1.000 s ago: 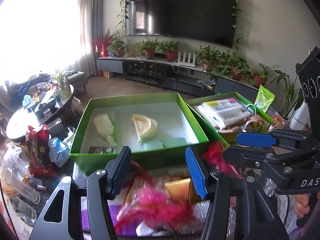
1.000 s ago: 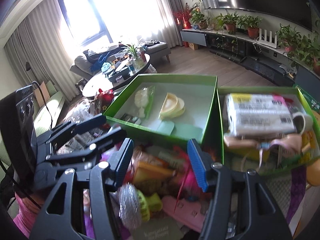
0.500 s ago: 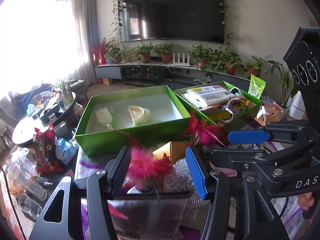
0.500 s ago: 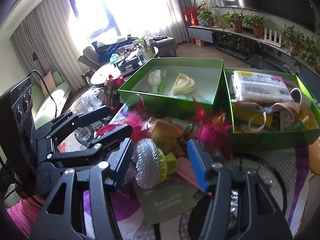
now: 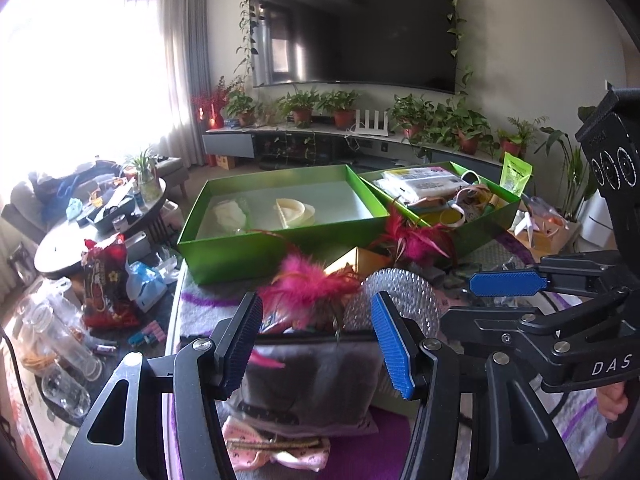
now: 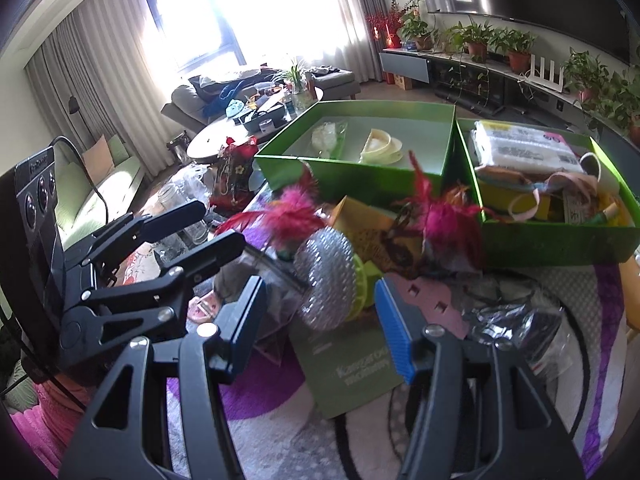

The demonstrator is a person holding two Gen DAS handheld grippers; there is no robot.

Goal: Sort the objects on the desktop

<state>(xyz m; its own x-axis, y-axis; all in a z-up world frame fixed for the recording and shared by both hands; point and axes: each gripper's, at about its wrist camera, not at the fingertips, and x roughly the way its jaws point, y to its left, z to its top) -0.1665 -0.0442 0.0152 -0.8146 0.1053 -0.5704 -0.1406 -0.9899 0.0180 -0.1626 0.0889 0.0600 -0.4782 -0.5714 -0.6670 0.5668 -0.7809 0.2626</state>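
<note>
A pile of small objects lies on the patterned table cloth in front of two green boxes. The left green box (image 5: 280, 248) holds pale items; the right green box (image 5: 484, 220) is full. In the pile are pink feathers (image 5: 312, 284), a silver scrubber (image 6: 328, 276) with a green handle, a gold box (image 5: 360, 258), a green booklet (image 6: 352, 364) and a clear bag of grey cloth (image 5: 312, 384). My left gripper (image 5: 316, 344) hangs open above the bag, its pads not pressing it. My right gripper (image 6: 320, 324) is open just short of the scrubber.
A red snack bag (image 5: 106, 276) and glass jars (image 5: 60, 344) stand on the floor left of the table. A round coffee table (image 5: 60, 248) lies beyond. Crumpled foil wrap (image 6: 516, 324) sits right of the pile. A person's hand (image 5: 612, 400) holds the right gripper.
Both grippers have drawn back from the green boxes toward the near side of the table. The boxes look smaller, and the bag, scrubber and booklet have come into view.
</note>
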